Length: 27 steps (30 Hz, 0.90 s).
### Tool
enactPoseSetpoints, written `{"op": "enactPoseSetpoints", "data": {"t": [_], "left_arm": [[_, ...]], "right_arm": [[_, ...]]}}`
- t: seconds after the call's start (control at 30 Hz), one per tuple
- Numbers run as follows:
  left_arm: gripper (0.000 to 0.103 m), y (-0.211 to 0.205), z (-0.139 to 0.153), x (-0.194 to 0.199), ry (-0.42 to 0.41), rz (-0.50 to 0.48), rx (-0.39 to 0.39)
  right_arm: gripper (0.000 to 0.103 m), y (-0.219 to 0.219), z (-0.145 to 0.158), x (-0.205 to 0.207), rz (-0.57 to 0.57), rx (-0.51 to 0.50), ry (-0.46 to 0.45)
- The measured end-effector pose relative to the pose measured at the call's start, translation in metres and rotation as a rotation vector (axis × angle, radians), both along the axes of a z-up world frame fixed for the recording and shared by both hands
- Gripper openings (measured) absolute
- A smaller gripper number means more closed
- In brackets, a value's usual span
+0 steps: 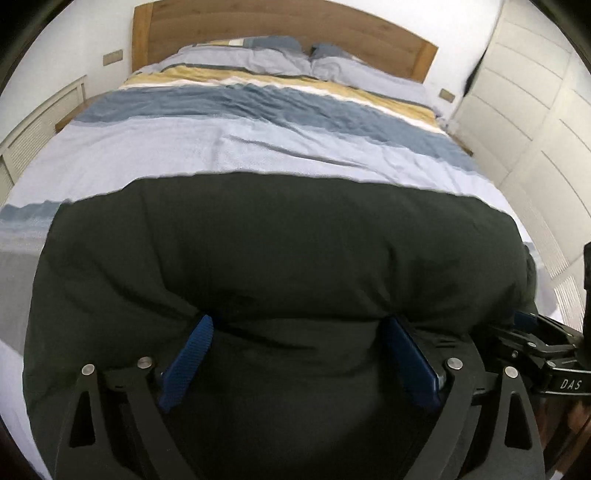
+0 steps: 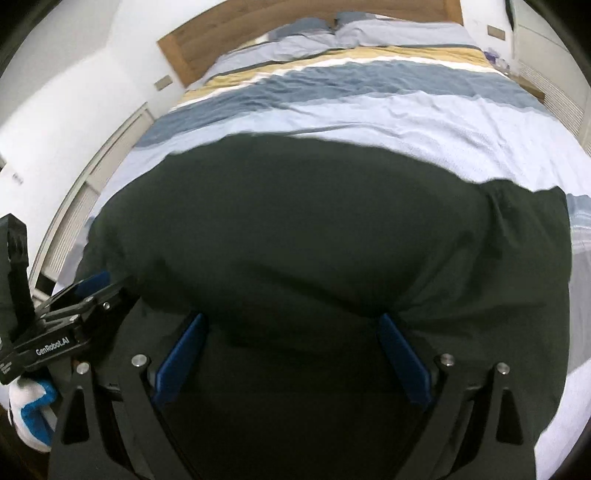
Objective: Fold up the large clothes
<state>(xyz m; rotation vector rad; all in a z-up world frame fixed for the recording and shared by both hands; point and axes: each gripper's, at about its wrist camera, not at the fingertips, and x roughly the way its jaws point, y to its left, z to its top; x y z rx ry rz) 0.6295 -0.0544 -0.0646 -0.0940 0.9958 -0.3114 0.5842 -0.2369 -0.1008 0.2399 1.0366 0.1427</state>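
A large dark green garment [image 1: 277, 240] lies spread over the foot of the bed and fills the lower half of both views [image 2: 314, 221]. My left gripper [image 1: 298, 323] points down at its near edge, blue pads wide apart and open, with a fold of the cloth bulging over the fingertips and lying loose between them. My right gripper [image 2: 291, 317] stands the same way, open, with cloth between its pads but not pinched. The two grippers are close side by side: the right gripper [image 1: 532, 332] shows at the left view's edge, and the left gripper [image 2: 99, 288] at the right view's edge.
The bed carries a striped duvet [image 1: 258, 147] in pale blue, grey-blue and mustard, with pillows under a wooden headboard [image 1: 277, 22]. White wardrobe doors [image 1: 535, 110] run along the right and a louvred cabinet [image 1: 33, 129] along the left. A white and blue item [image 2: 33, 410] lies low at the left.
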Motion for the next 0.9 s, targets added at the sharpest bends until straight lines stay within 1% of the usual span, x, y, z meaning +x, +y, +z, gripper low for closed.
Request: {"op": "enactPoseSetpoints", "data": {"t": [0.17, 0.27, 0.33, 0.4, 0.5, 0.6, 0.73, 0.83, 0.9], "left_arm": [[0.097, -0.011, -0.008, 0.044, 0.026, 0.026, 0.034], [0.099, -0.018, -0.018, 0.073, 0.080, 0.028, 0.061], [0.101, -0.019, -0.023, 0.081, 0.104, 0.025, 0.069], [0.101, -0.018, -0.025, 0.081, 0.110, 0.024, 0.062], [0.101, -0.011, -0.022, 0.076, 0.102, 0.017, 0.047], [0.101, 0.007, -0.017, 0.074, 0.104, 0.040, 0.049], [0.101, 0.037, -0.017, 0.075, 0.143, 0.081, 0.068], [0.101, 0.060, -0.014, 0.072, 0.152, 0.116, 0.090], [0.101, 0.077, -0.014, 0.068, 0.153, 0.140, 0.091]], "right_arm": [[0.096, -0.012, -0.008, 0.040, -0.042, -0.019, 0.021], [0.096, -0.018, -0.015, 0.064, -0.067, -0.032, 0.040], [0.096, -0.025, -0.021, 0.076, -0.075, -0.026, 0.064], [0.096, -0.031, -0.024, 0.082, -0.088, -0.014, 0.077], [0.096, -0.040, -0.023, 0.076, -0.084, -0.016, 0.072], [0.095, -0.057, -0.022, 0.066, -0.090, -0.007, 0.058], [0.095, -0.086, -0.024, 0.054, -0.126, 0.014, 0.055], [0.095, -0.108, -0.027, 0.047, -0.152, -0.015, 0.049], [0.095, -0.120, -0.030, 0.043, -0.156, -0.057, 0.052]]}}
